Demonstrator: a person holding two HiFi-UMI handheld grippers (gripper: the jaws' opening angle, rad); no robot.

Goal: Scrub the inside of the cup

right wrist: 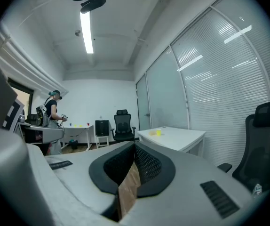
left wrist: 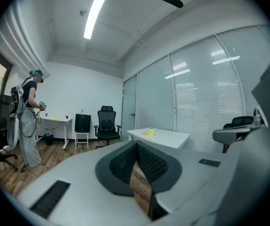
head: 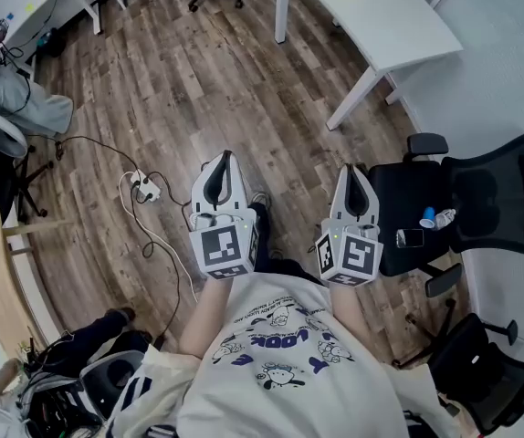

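Observation:
Both grippers are held out in front of me at chest height, above the wooden floor. My left gripper (head: 226, 157) is shut, its ribbed black pads (left wrist: 125, 161) meeting at the tips with nothing between them. My right gripper (head: 353, 169) is shut and empty too, pads (right wrist: 146, 164) together. Both point toward a white table (head: 399, 26) across the room. On that table stands a small yellow object (left wrist: 150, 132) (right wrist: 159, 133), too small to tell whether it is a cup. No brush or sponge is in view.
A black office chair (head: 481, 199) with small bottles (head: 435, 217) on its seat stands close at my right. Cables and a power strip (head: 143, 188) lie on the floor at left. Another person (left wrist: 29, 117) stands by a far desk, beside another chair (left wrist: 107, 126).

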